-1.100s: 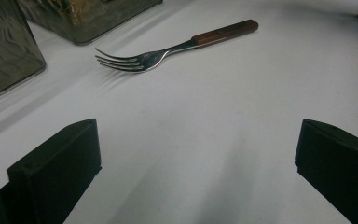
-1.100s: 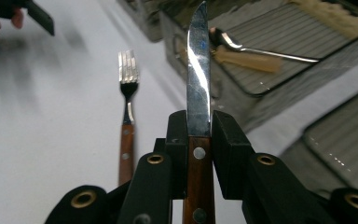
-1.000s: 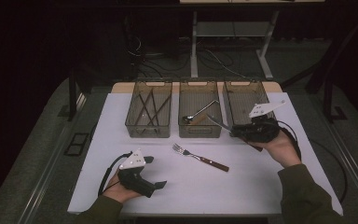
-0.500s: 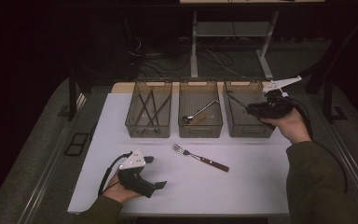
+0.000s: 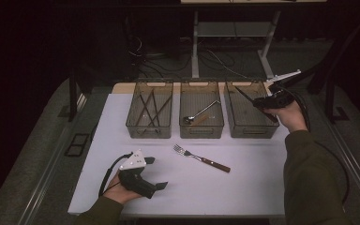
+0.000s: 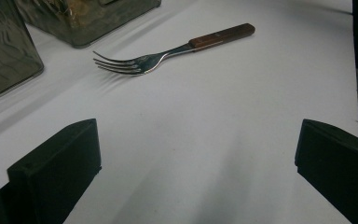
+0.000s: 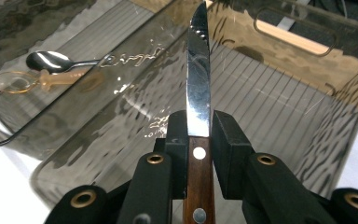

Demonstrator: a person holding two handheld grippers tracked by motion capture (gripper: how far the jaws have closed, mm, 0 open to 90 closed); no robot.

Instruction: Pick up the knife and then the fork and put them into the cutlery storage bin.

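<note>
- Writing/labels: no legible brand, label or text on any item; the knife blade is plain as far as can be told.
- Right claw (image 7: 199, 128): jaws nearly closed, clamped on the knife (image 7: 198, 93) where blade meets wooden handle; rivets of the handle show between the jaws in the right gripper view.
- Knife position: held in the air above the right bin (image 5: 251, 126), blade pointing out ahead of the claw, over the bin's ribbed floor. In the high view the right claw (image 5: 267, 101) sits at the bin's far right corner, with the blade slanting across its opening.
- Left claw (image 5: 157, 173): jaws spread wide, nothing between them; rests low on the white counter (image 5: 243, 187) at the near left, in the person's left hand.
- Left gripper view: fork (image 6: 168, 49) with a wooden handle lies flat on the counter ahead of the open jaws, well apart from them, tines toward the bins.
- Middle bin (image 5: 201, 129): contains a spoon (image 5: 201, 113) lying on its floor.
- Left bin (image 5: 149, 126): contains several dark, thin utensils; type cannot be told.
- The three bins stand side by side at the far edge of the counter.
</note>
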